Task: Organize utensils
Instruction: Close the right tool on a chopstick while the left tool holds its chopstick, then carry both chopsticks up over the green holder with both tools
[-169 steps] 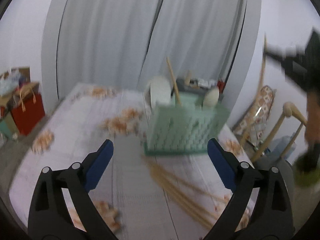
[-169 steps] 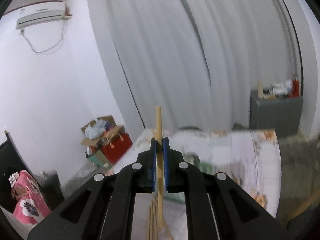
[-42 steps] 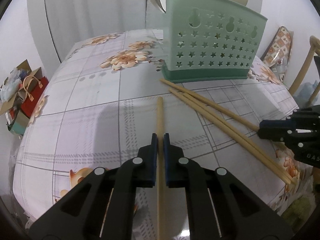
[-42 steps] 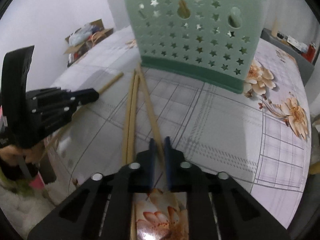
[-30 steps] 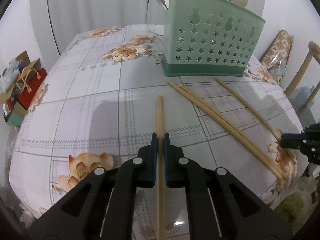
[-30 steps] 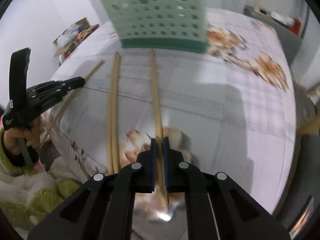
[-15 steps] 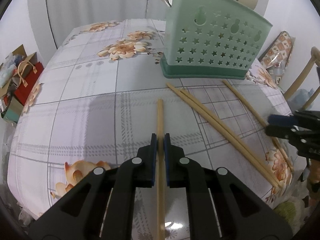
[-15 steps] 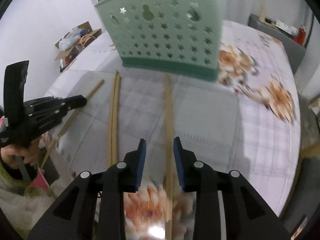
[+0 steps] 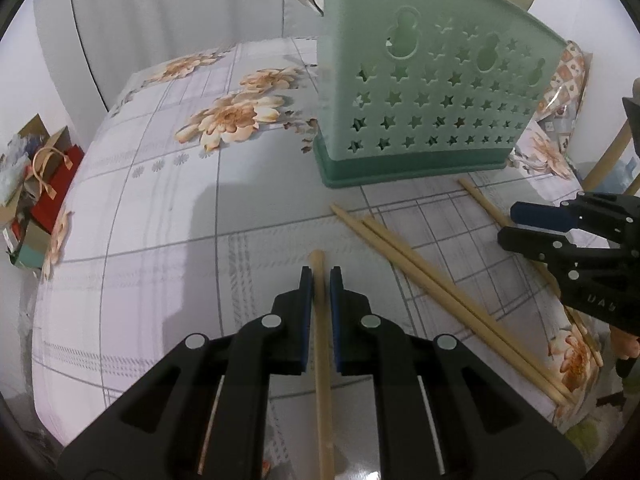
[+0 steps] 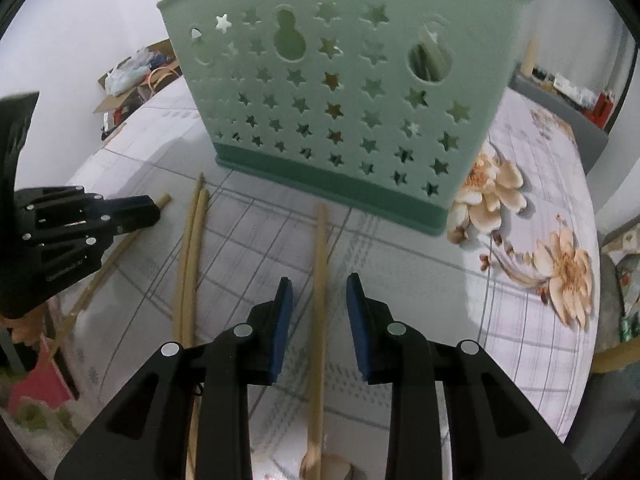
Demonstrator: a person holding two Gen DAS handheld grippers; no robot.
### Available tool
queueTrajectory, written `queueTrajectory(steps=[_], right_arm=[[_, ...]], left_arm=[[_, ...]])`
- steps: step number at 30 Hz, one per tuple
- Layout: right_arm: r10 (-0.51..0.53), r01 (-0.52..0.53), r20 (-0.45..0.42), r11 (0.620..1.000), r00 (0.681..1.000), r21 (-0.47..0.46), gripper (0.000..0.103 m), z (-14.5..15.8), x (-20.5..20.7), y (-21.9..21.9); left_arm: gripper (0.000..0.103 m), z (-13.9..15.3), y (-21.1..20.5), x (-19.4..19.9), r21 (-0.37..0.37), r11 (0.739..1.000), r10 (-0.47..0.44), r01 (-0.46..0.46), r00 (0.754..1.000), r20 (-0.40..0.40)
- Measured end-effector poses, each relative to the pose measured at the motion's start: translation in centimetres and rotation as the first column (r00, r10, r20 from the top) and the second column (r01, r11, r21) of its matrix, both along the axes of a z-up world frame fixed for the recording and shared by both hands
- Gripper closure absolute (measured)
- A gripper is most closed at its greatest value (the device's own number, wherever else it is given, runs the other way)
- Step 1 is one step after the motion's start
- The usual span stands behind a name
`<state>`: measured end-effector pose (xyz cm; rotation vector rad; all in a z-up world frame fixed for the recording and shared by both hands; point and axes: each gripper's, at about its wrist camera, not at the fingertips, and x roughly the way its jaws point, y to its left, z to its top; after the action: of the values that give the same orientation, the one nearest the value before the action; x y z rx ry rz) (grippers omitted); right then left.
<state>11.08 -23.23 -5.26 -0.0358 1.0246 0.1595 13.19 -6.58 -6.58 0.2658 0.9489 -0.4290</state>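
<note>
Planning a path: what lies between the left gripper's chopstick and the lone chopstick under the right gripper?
A pair of chopsticks, side by side on the tablecloth, seen in both views.

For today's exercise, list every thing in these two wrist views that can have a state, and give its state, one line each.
left gripper: shut on a chopstick.
right gripper: open, a loose chopstick lying between its jaws, untouched.
pair of chopsticks: lying side by side on the table.
green utensil holder: upright, utensils standing in it.
</note>
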Motion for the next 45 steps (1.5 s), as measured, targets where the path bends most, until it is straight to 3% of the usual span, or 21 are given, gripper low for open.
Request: queueTrajectory(steps=[4,7,12,16,27,36,40,45], right_arm=[[0.002,-0.002,0.005,1.0,1.0,-0.001,0.079,0.1,0.7,0.7],[-0.014,0.014,0.002,1.0,1.0,0.012,0.096,0.1,1.4,0.7],[-0.045,0.045,-0.008,0.999,0.999,0.03,0.097,0.3,2.1,0.7],[-0.078,0.075,0.033,0.995,0.996,0.066,0.097,1.6,1.3,-0.4],[-0.12,0.085,0.225,0.984,0.967,0.158,0.097,9.1,-2.2,-0.6],[-0.197,0.128,0.335,0.968,0.921,0.218,0.097,13.4,-5.1,-2.1],[-0.215,0.139,0.369,0.965,0.904,0.223,0.097,14.8,-5.9,-2.5],[-0.244,0.158,0.405,0.959,0.881,0.235,0.097,16.3,-6.8,-3.4]], left_arm=[[0.095,0.1,-0.4,0.4,0.016,1.0,-0.001,0.0,1.0,0.011],[0.095,0.2,-0.6,0.7,0.017,1.0,0.0,0.0,1.0,0.012],[0.098,0.1,-0.5,0.8,0.018,1.0,-0.003,0.003,1.0,0.012],[0.098,0.3,-0.1,1.1,0.0,1.0,0.01,-0.01,1.0,-0.008],[0.098,4.2,3.1,0.3,-0.135,0.988,0.073,-0.071,0.997,0.013],[0.098,8.6,5.3,-0.7,-0.295,0.952,0.091,-0.076,0.995,0.04],[0.098,11.0,5.5,-1.8,-0.416,0.908,0.052,-0.043,0.999,0.01],[0.098,14.7,4.9,-3.1,-0.489,0.872,0.014,0.027,0.997,0.08]])
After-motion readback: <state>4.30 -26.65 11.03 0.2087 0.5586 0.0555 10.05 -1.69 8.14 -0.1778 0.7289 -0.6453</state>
